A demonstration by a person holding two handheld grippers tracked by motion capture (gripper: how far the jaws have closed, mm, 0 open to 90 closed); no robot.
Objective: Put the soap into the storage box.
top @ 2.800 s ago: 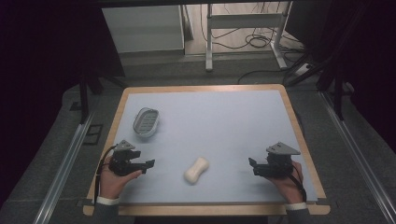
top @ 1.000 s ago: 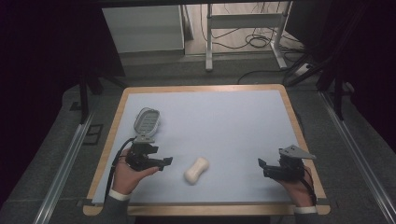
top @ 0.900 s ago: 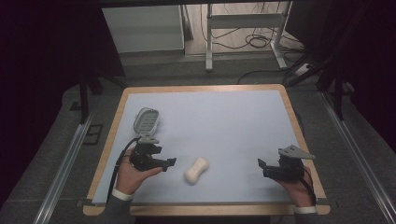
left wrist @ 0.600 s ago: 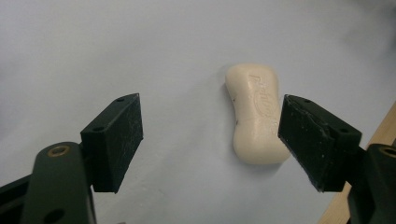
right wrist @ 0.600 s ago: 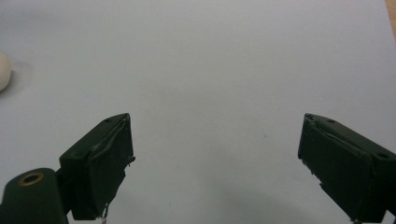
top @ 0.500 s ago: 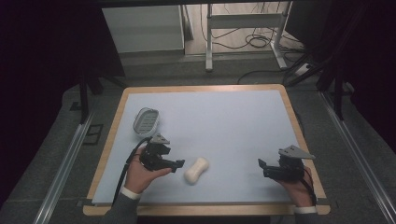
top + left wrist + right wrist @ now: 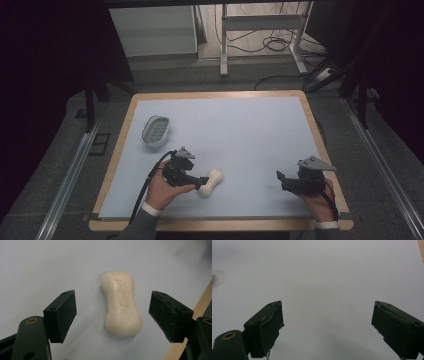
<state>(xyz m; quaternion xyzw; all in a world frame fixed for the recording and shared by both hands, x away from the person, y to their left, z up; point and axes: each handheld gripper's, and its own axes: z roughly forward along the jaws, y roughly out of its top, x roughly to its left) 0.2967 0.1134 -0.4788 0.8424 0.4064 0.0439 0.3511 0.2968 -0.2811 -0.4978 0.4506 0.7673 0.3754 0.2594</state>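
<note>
A cream, waisted bar of soap lies on the pale blue mat near the table's front, left of centre. My left gripper is right at its near end. In the left gripper view the soap lies lengthwise between the two wide-apart jaws, and the left gripper is open and not touching it. An oval grey soap dish with a ribbed inside sits further back on the left. My right gripper rests near the front right corner, and the right gripper is open over bare mat.
The wooden table rim frames the mat. The front edge runs close behind both hands. A strip of the wooden rim shows at the right of the left gripper view. A metal stand and cables lie beyond the table.
My left gripper has moved right from near the left edge, past the soap dish, up to the soap. The right gripper has drifted slightly right and stayed open.
</note>
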